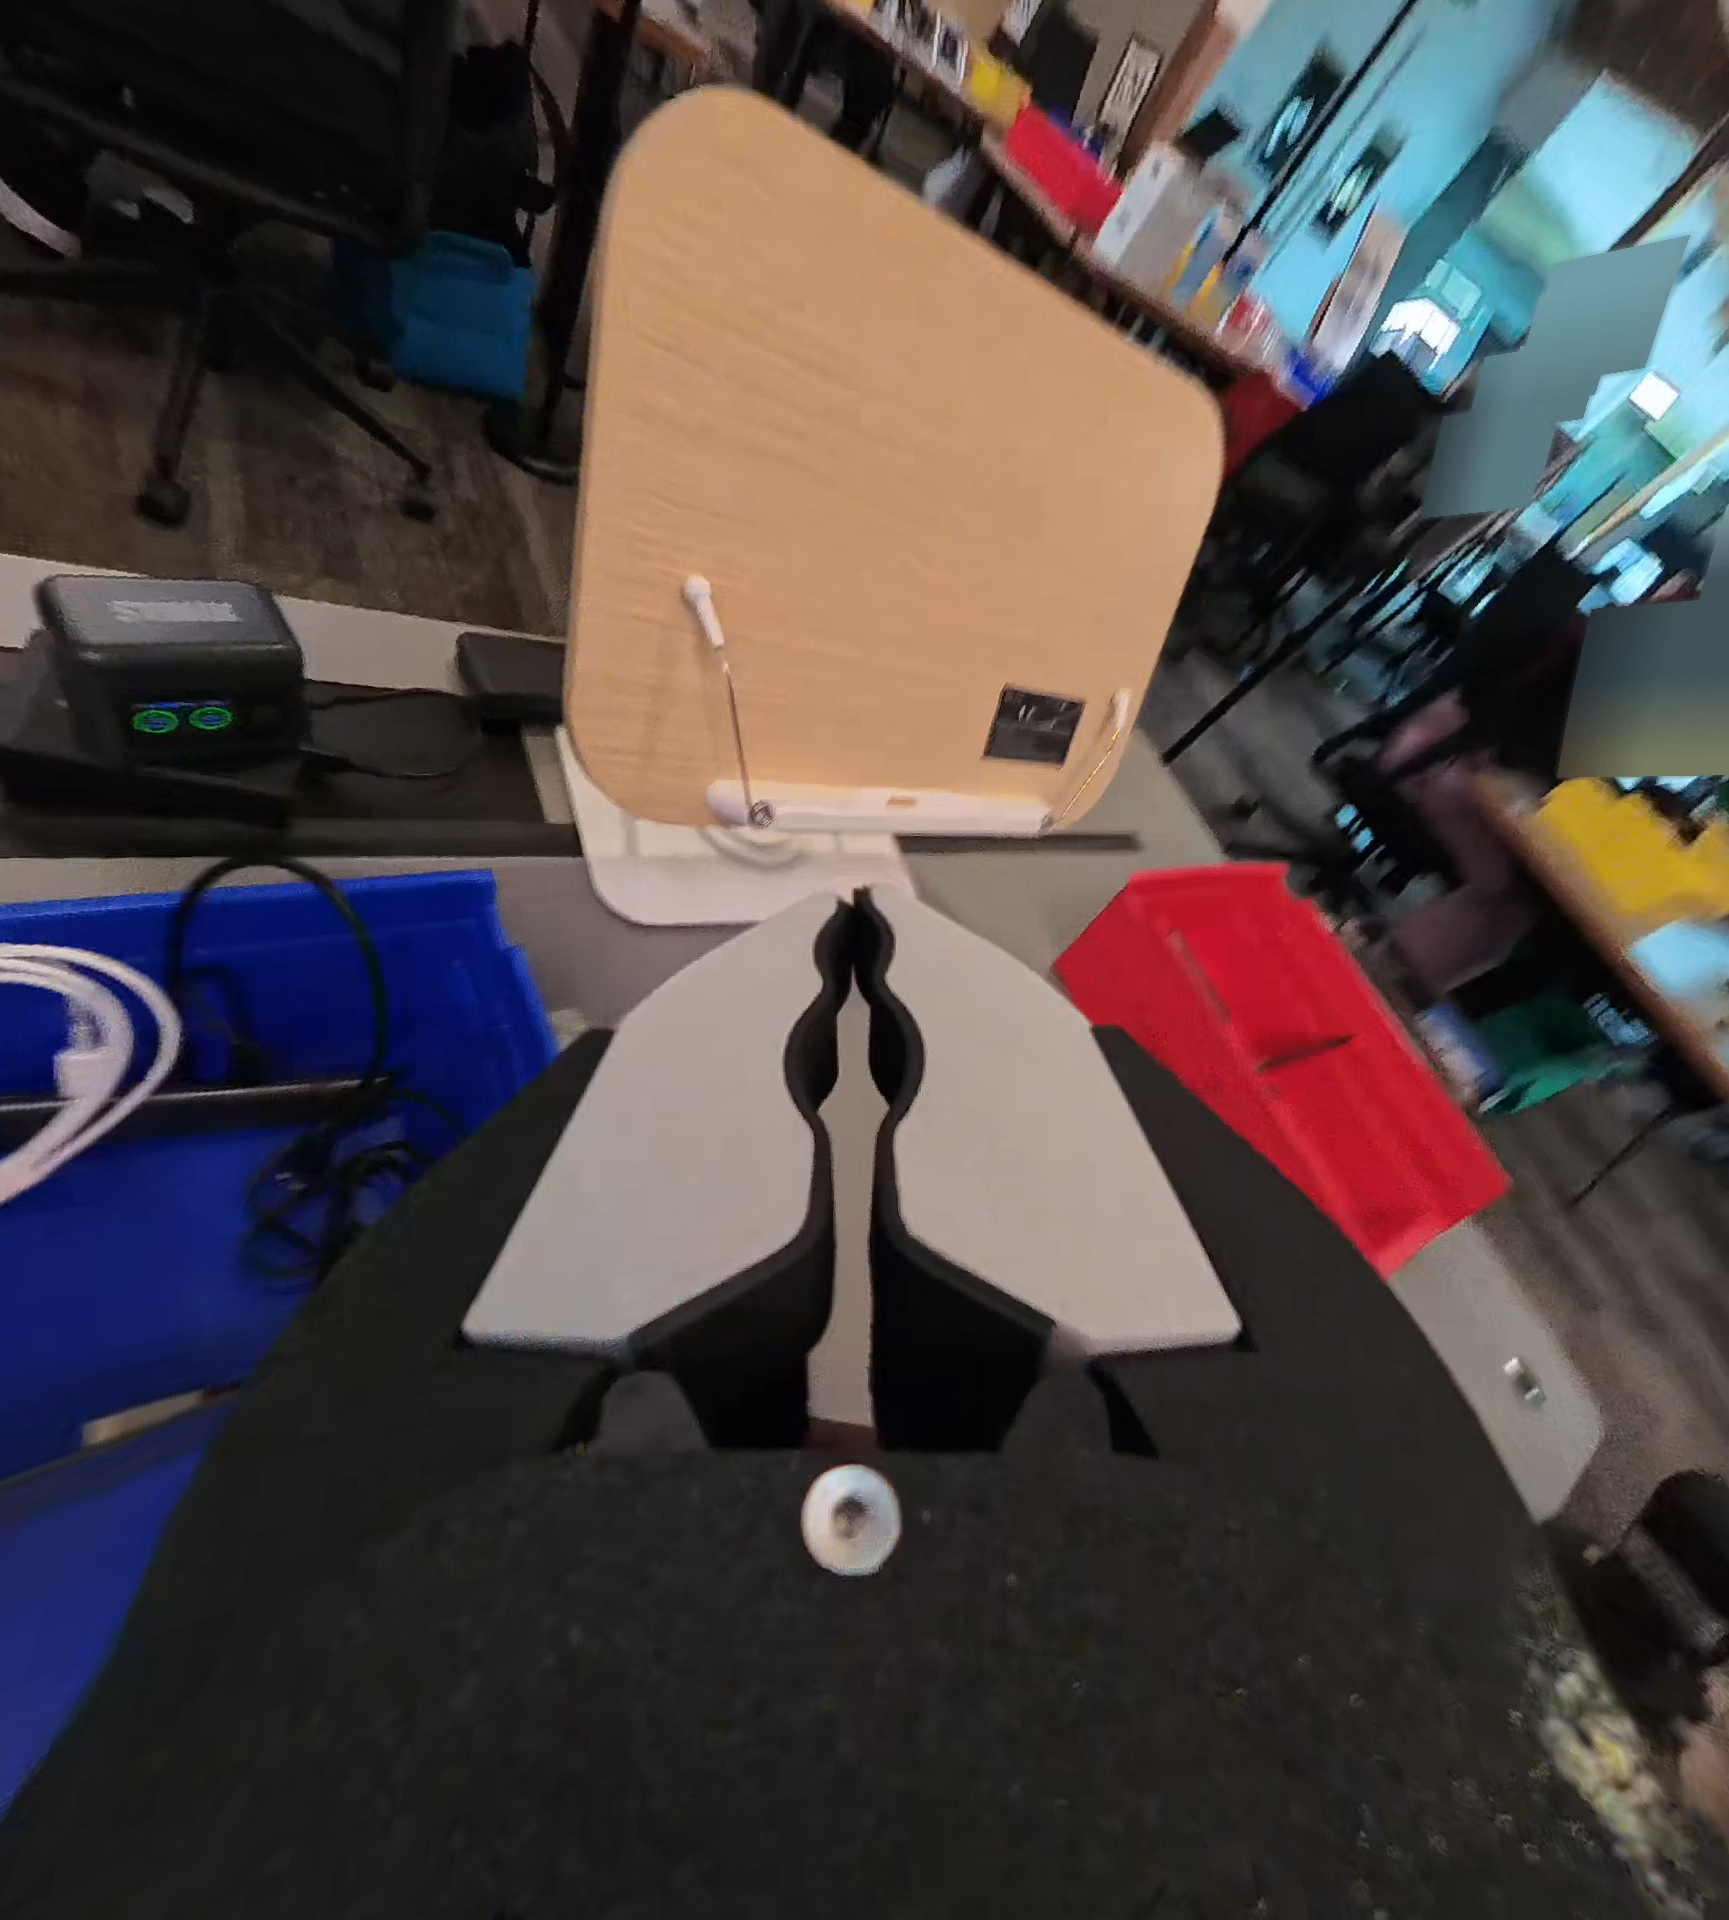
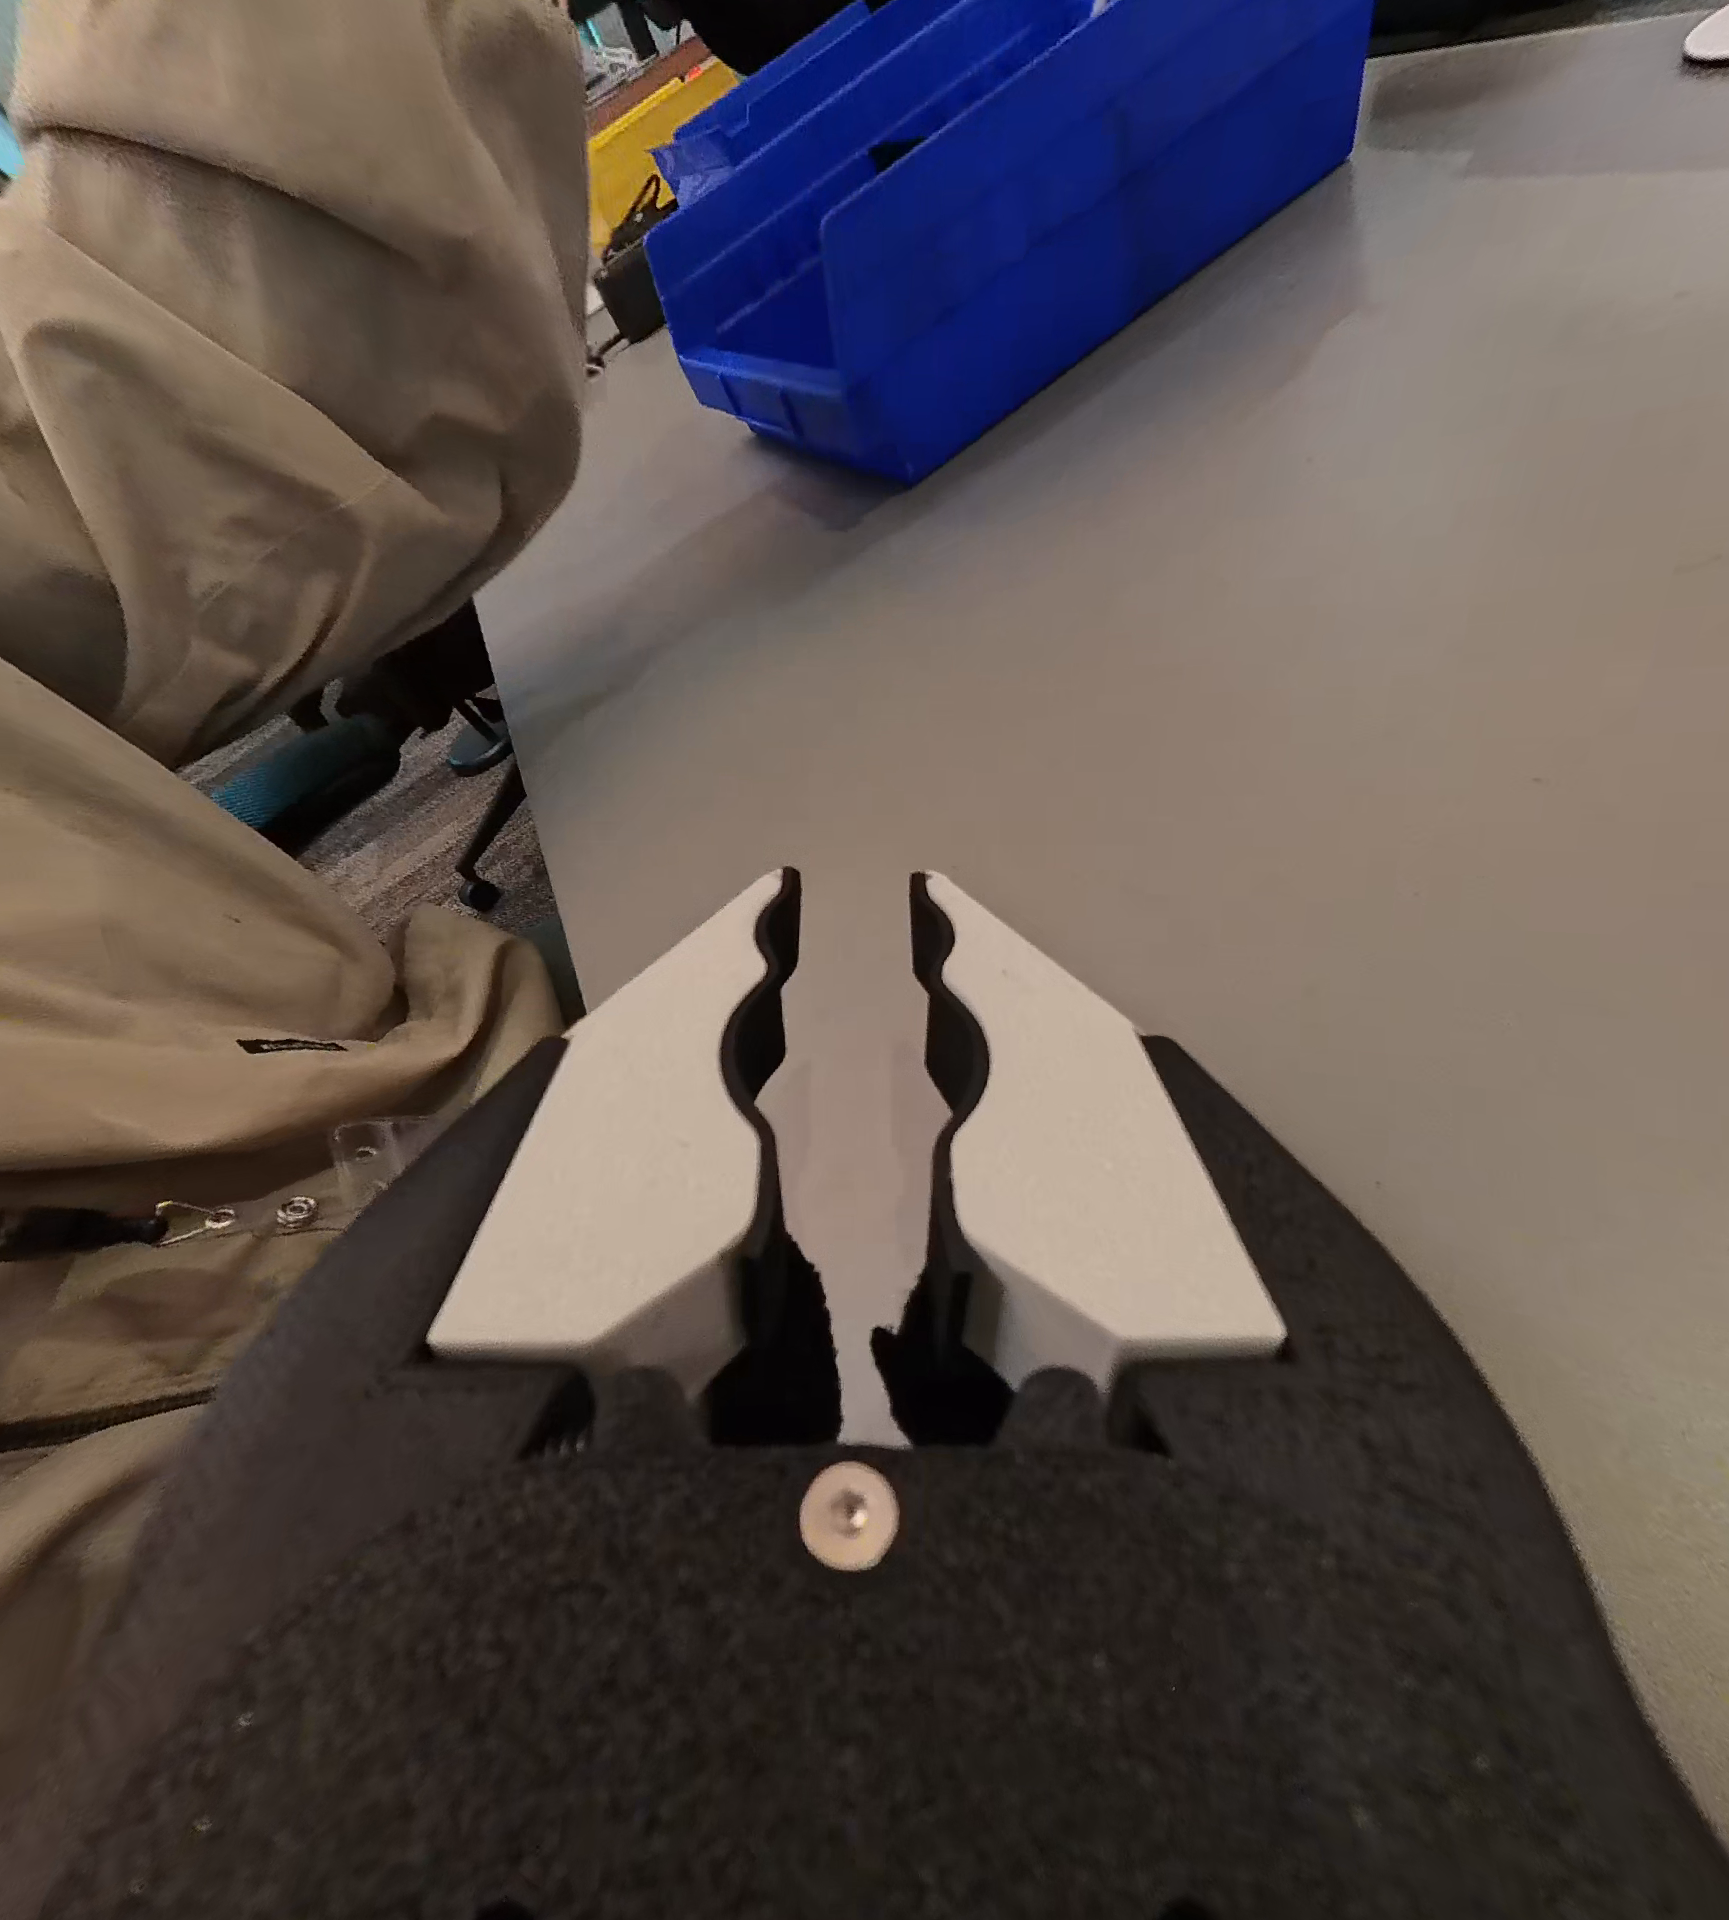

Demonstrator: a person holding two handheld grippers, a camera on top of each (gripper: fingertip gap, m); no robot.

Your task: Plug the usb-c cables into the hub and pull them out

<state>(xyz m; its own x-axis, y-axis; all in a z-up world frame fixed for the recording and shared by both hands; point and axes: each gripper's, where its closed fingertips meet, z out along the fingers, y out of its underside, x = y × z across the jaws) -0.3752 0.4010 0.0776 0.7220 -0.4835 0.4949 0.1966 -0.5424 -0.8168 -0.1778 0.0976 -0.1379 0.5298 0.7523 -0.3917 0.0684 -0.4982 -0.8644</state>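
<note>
In the left wrist view my left gripper (image 1: 857, 904) is shut and empty, held above the grey table between a blue bin (image 1: 216, 1195) and a red bin (image 1: 1286, 1049). The blue bin holds a coiled white cable (image 1: 60, 1049), a tangled black cable (image 1: 340, 1091) and a long dark bar (image 1: 164, 1103) that may be the hub. In the right wrist view my right gripper (image 2: 855, 883) is slightly open and empty, low over the bare grey table (image 2: 1255, 779). The blue bin (image 2: 995, 229) stands beyond it; its contents are hidden there.
A wooden-faced book stand (image 1: 881, 447) on a white base stands behind the bins. A black charger with green lights (image 1: 174, 675) sits at the back left. A person's beige sleeve (image 2: 216, 364) fills the left of the right wrist view. Office chairs and shelves lie beyond. The gap from one gripper's tips to the other's is roughly 45 cm.
</note>
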